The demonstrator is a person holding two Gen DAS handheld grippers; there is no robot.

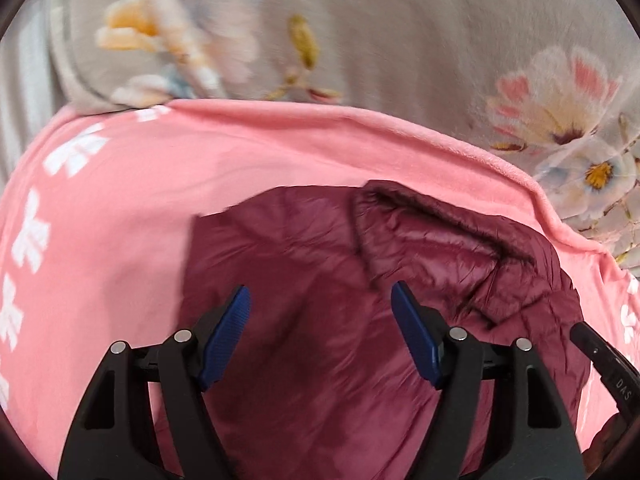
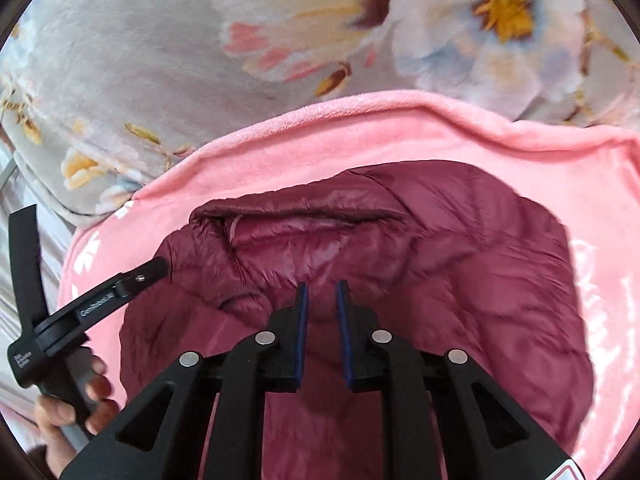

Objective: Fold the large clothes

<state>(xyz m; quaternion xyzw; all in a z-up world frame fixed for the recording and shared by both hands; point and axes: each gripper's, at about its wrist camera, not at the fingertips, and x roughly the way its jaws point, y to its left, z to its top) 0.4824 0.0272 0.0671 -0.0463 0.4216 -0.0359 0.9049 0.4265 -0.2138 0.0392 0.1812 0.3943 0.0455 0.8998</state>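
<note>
Left wrist view: dark red puffy jacket [image 1: 320,300] lying flat on pink blanket [image 1: 120,200], collar toward 1 o'clock. Left gripper [image 1: 320,332] above it, fingers wide apart, holding nothing.

Right wrist view: same jacket [image 2: 460,280] in the middle. Right gripper [image 2: 322,312] fingers nearly together, a thin gap between. Flowery gray bedding [image 2: 140,60] at 12 o'clock.

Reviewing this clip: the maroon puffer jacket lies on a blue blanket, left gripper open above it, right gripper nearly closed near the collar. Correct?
Not quite: the blanket is pink, not blue, as the left wrist view shows. The rest stands: the maroon puffer jacket lies on it, the left gripper is open above it, and the right gripper is nearly closed near the collar.
</note>
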